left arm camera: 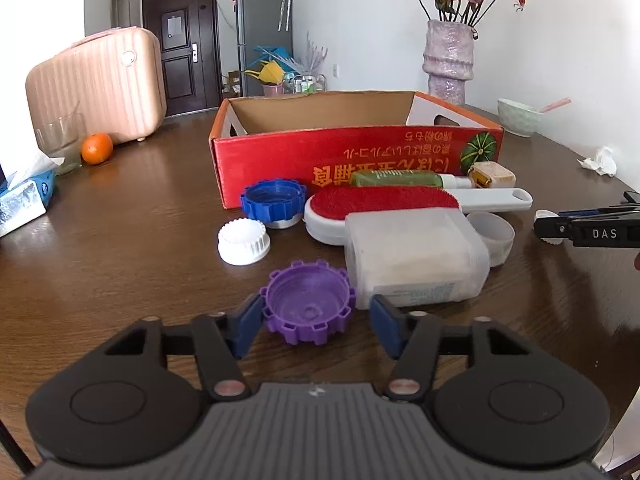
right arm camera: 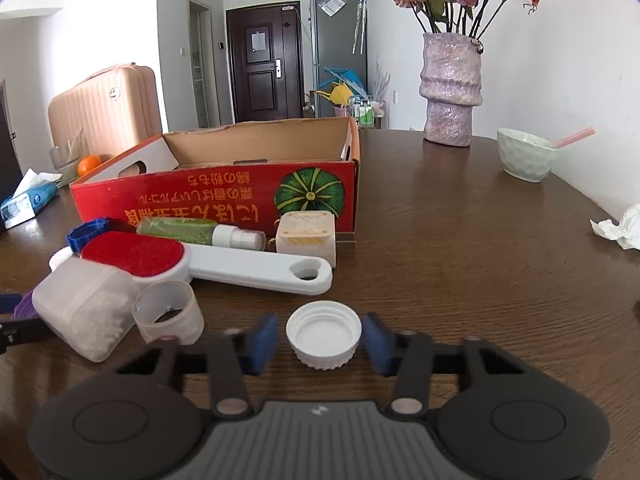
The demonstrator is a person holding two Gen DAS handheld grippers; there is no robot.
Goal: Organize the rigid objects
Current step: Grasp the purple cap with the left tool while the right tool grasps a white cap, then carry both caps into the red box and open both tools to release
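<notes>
Left claw (left arm camera: 316, 326) straddles purple cap (left arm camera: 308, 300) — translucent box (left arm camera: 416, 256) crowds right.

- Bright daylight everywhere, soft shadows under stuff.
- Glossy dark brown wooden table (left arm camera: 140, 216) shows window glare.
- Fisheye bends edges, dark corners.
- Right gripper's left blue pad (right arm camera: 262, 342) looks motion-blurred.

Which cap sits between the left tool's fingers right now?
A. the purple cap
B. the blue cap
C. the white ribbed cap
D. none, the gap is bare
A: the purple cap lies upside down between the left tool's blue fingers.
</notes>
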